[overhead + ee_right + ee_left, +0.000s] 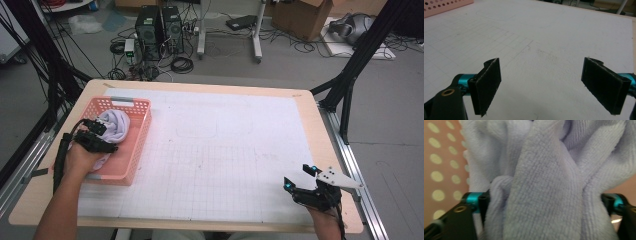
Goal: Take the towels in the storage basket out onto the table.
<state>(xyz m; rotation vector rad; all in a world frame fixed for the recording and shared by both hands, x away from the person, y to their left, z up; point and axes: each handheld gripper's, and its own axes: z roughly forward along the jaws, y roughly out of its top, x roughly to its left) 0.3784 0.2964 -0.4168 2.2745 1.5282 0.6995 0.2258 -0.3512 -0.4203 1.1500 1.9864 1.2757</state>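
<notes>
Your left tongs [98,134] were down inside the pink perforated basket [141,131] at the left side of the surface [240,150], reaching in over its near left wall. In the left gripper view, folds of the pale lavender towel [544,182] bulged up between the two black jaws, with teal fittings showing at either side and the basket's dotted pink wall [441,165] behind on the left; the cloth sat between the jaws, but you could not tell from it whether they were clamped on the fabric or merely pushed around it. From above, the towel [116,125] lay bunched in the basket's left half, touching the tongs. Your right tongs [300,176] were held over the near right corner of the white gridded mat [235,155], well apart from the basket, and their jaws were spread wide with nothing between them; the right gripper view showed both dark pads [487,86] apart above bare gridded mat [544,40], with a corner of the basket [446,6] at the upper left.
</notes>
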